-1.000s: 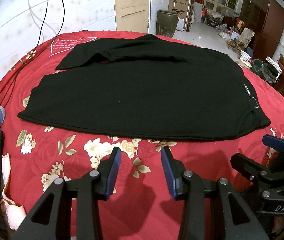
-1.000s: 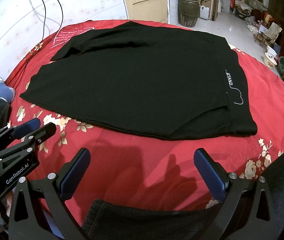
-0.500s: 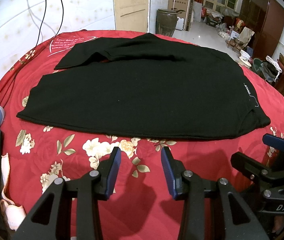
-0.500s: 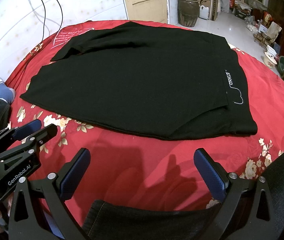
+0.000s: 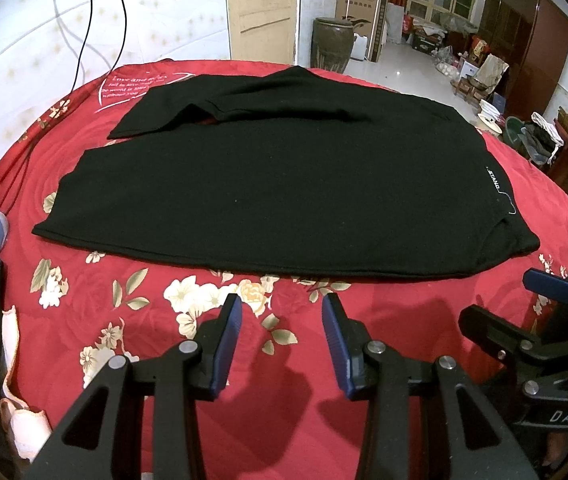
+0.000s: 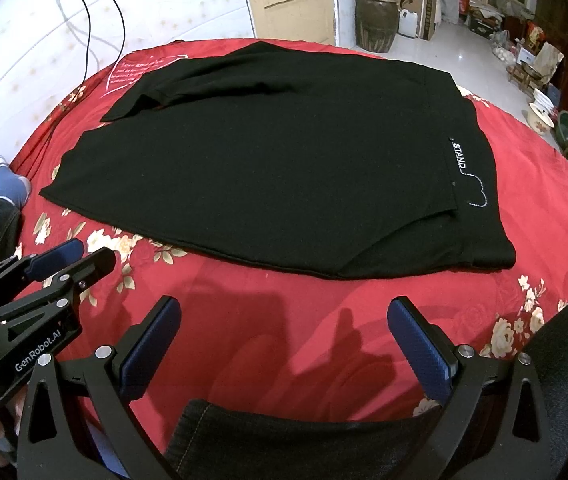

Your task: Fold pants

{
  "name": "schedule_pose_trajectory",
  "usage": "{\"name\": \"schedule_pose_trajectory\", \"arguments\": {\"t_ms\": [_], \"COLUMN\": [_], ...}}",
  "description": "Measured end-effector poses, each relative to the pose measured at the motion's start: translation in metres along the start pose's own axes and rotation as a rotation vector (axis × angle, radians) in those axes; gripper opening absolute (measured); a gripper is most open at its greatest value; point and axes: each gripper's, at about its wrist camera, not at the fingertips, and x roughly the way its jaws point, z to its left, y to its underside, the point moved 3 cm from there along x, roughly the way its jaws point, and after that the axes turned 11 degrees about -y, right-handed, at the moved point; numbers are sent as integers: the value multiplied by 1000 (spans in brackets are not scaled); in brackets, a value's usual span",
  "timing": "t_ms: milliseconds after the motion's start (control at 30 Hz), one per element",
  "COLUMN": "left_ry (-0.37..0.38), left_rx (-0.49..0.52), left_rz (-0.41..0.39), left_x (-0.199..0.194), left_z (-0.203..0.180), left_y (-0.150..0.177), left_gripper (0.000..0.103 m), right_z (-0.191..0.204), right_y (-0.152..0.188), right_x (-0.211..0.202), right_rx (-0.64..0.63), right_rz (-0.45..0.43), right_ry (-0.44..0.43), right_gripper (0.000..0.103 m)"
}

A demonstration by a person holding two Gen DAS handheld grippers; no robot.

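Both sets of jaws stand apart and empty above the red floral bedspread [image 5: 132, 320]: the left gripper [image 5: 280, 336] with a narrow gap, the right gripper [image 6: 284, 332] spread wide, each short of the garment's near edge. The black pants [image 5: 276, 192] lie flat across the middle of the bed, waistband with its white "STAND" label [image 6: 459, 156] to the right, the far leg's hem rumpled toward the upper left. No fold looks begun. To start it cleanly, each gripper would likely need to slide low along the bedspread and pinch the near edge at well-separated points, catching every layer, then lift evenly so the cloth does not bunch or drag the quilt.
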Motion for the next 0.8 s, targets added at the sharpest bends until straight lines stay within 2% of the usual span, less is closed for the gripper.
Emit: {"name": "schedule_pose_trajectory", "arguments": {"t_ms": [800], "left_ry": [-25], "left_rx": [-11], "left_rz": [17], "left_x": [2], "left_z": [4], "left_y": [-1], "left_gripper": [44], "right_z": [-1], "right_y": [0], "right_x": [2], "right_rx": [20], "right_rz": [16], "right_ry": [-12], "right_gripper": [103]}}
